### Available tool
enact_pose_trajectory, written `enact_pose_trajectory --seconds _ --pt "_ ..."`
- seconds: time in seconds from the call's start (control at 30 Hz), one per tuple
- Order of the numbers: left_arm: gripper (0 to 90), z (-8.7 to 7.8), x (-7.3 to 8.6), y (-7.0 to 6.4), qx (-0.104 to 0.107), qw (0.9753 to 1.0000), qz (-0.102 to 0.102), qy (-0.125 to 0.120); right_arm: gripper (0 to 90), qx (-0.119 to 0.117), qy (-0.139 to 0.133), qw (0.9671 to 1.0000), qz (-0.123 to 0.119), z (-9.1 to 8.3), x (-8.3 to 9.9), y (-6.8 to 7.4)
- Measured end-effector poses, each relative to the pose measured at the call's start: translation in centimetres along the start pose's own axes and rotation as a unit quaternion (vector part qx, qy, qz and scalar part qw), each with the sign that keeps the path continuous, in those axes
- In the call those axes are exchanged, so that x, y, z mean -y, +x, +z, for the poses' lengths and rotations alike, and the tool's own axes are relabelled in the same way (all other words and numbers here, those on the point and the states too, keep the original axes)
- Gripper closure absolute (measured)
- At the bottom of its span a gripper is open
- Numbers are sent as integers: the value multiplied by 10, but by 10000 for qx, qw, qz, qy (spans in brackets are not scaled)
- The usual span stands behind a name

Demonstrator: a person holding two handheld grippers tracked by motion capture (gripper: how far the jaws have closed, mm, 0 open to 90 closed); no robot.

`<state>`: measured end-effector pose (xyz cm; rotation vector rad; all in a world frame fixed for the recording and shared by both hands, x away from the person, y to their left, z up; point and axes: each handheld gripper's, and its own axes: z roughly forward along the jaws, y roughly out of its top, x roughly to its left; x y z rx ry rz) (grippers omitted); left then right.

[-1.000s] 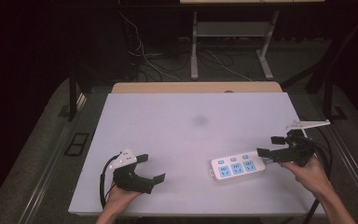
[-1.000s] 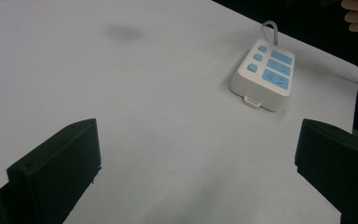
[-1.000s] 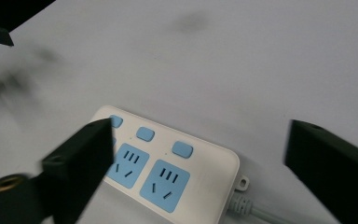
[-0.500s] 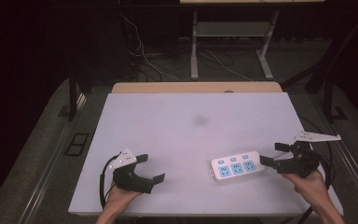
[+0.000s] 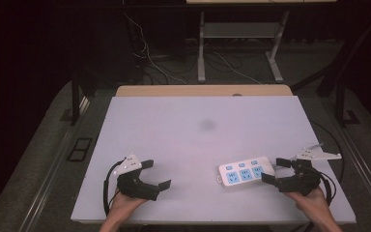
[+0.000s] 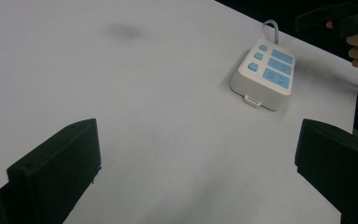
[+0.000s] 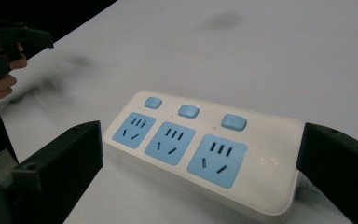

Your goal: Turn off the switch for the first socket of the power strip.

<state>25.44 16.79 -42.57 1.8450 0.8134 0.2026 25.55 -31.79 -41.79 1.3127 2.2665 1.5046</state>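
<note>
- the power strip (image 5: 246, 172), white with three blue sockets and three blue buttons, lies flat on the white counter (image 5: 198, 145) in the lower right part of the high view, its long side running left to right with a slight upward tilt to the right.
- the right hand-held gripper (image 5: 276, 170) sits at the strip's right end in the lower right of the high view, jaws spread wide and holding nothing; the tips lie just beside that end of the strip, and i cannot tell whether they touch it.
- in the right gripper view the power strip (image 7: 200, 149) fills the middle of the frame, lying between the two black jaws at lower left and lower right, with a gap showing on either side.
- the left hand-held gripper (image 5: 156, 174) rests low over the counter in the lower left of the high view, well apart from the strip, jaws wide open and empty.
- in the left gripper view the power strip (image 6: 263, 77) appears in the upper right, with a short grey cord leaving its far end, and bare counter (image 6: 144, 93) lies between the jaws.
- a faint grey smudge (image 5: 206, 124) marks the counter near the centre of the high view.
- the person's hands come in from the bottom edge, each wrapped around a gripper body.
</note>
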Motion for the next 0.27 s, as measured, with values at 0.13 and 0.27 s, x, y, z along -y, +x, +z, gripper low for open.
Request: enact_pose_trajectory --seconds 0.13,0.27 --pt "0 0 0 0 0 10000 7 22 2 -20 63 10000 -69 4 4 2" --pt "0 1 0 0 -5 10000 5 56 2 -23 149 9998 -150 7 9 4"
